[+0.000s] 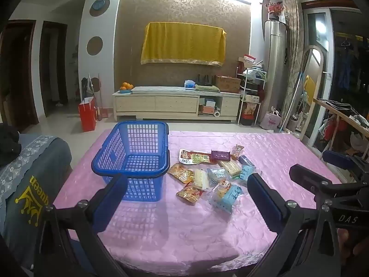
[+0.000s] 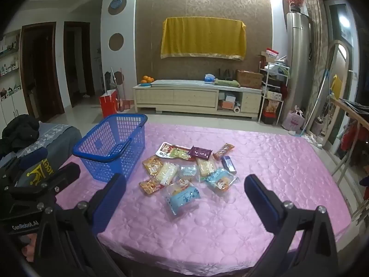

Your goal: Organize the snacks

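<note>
Both claws, left gripper [image 1: 186,184] & right gripper [image 2: 184,184], spread wide, empty. Snack packets [image 2: 184,170] overlap mid-table beside blue basket [image 2: 110,147]; a grab prob. drags neighbours or slips.

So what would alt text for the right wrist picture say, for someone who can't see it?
A pile of snack packets lies loose on a pink tablecloth, beside an empty blue basket to their left. The right gripper hangs open in the foreground, holding nothing, with the left gripper at the picture's left edge. Behind is a living room with a low cabinet.
</note>
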